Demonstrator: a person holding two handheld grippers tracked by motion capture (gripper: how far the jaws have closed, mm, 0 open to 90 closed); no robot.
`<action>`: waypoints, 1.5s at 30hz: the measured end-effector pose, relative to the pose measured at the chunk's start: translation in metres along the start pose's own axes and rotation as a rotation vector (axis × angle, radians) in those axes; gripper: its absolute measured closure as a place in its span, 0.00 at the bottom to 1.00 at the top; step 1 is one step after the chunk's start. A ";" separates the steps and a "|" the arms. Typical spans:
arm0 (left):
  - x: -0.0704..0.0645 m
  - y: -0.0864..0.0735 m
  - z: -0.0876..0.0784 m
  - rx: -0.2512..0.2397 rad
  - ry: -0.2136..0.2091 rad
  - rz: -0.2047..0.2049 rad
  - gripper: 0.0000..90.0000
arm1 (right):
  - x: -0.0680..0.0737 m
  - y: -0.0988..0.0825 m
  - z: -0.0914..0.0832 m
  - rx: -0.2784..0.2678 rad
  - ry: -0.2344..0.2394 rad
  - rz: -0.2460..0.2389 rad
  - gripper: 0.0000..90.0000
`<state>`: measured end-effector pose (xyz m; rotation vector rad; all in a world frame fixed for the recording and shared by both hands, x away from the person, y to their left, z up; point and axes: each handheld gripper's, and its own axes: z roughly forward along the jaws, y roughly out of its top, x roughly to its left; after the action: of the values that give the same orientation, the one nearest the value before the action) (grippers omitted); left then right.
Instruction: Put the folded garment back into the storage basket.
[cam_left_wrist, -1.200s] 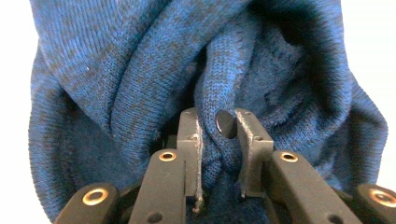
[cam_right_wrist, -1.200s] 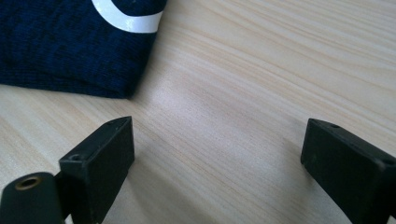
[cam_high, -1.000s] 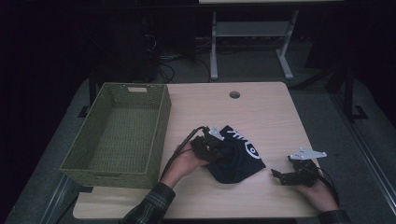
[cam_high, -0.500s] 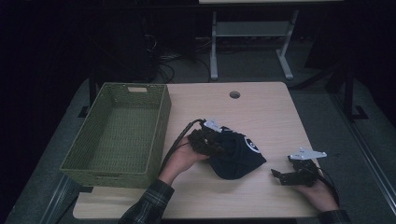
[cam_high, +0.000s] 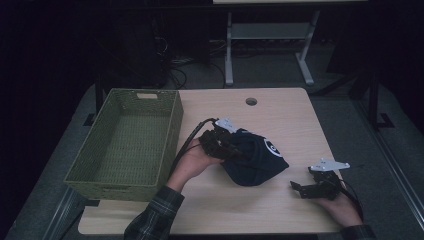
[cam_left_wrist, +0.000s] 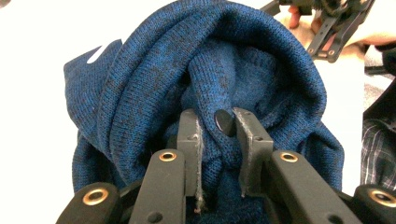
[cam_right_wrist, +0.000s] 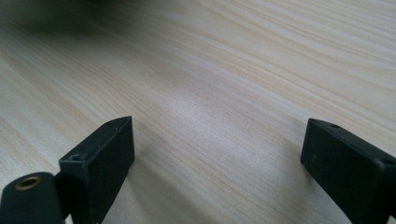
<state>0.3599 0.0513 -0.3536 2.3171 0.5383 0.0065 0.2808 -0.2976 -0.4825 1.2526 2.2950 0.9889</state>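
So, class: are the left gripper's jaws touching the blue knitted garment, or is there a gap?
Touching. In the left gripper view, the left gripper has both jaws pressed onto a bunched fold of the blue knitted garment, pinching the knit between them, with no gap.

Left gripper (cam_high: 235, 150) clamped tight, right gripper (cam_high: 300, 189) low (jaws wide apart).
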 end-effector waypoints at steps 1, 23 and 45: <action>0.001 0.001 -0.002 -0.005 0.000 -0.001 0.82 | 0.000 0.000 0.000 0.000 0.000 0.000 0.10; 0.021 0.023 -0.085 -0.029 0.114 -0.018 0.82 | 0.000 0.000 0.000 -0.001 0.001 0.003 0.10; 0.049 -0.005 -0.163 -0.067 0.286 -0.118 0.82 | 0.001 0.000 0.001 0.009 -0.025 0.002 0.03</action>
<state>0.3762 0.1833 -0.2466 2.2281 0.8047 0.2989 0.2812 -0.2963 -0.4830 1.2634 2.2820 0.9593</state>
